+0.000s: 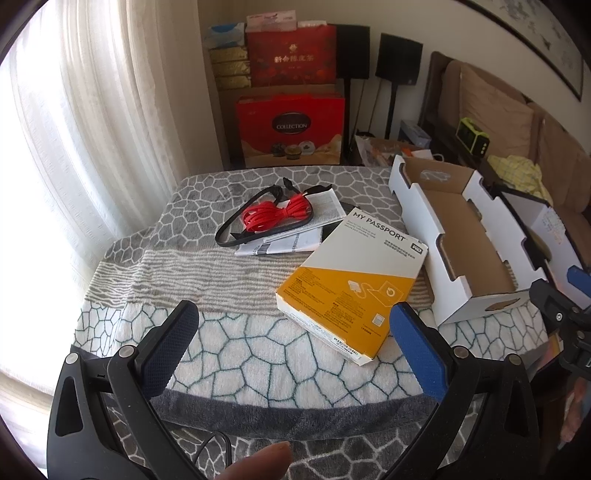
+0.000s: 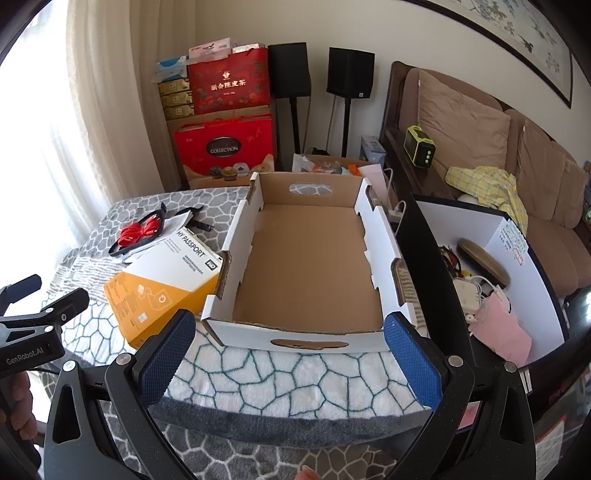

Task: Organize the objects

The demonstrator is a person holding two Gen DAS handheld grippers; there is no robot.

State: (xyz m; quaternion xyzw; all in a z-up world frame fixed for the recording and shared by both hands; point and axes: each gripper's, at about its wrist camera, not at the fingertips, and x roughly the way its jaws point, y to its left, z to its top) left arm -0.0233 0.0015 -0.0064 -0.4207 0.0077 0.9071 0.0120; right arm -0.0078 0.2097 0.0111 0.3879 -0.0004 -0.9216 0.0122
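Left wrist view: yellow-white box (image 1: 351, 284) just beyond open left gripper (image 1: 293, 321)

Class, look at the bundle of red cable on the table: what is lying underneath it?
The red cable rests on a black cable loop and printed paper sheets. A dark flat object's edge shows beneath the papers; what it is stays hidden, since they cover it.

A home living room. A brown cushioned sofa (image 2: 517, 147) lines the wall under a framed painting (image 2: 517, 33), with sheer curtains (image 2: 110, 92) at the window. Red gift boxes (image 2: 229, 122) and two speakers on stands (image 2: 317, 74) fill the corner.
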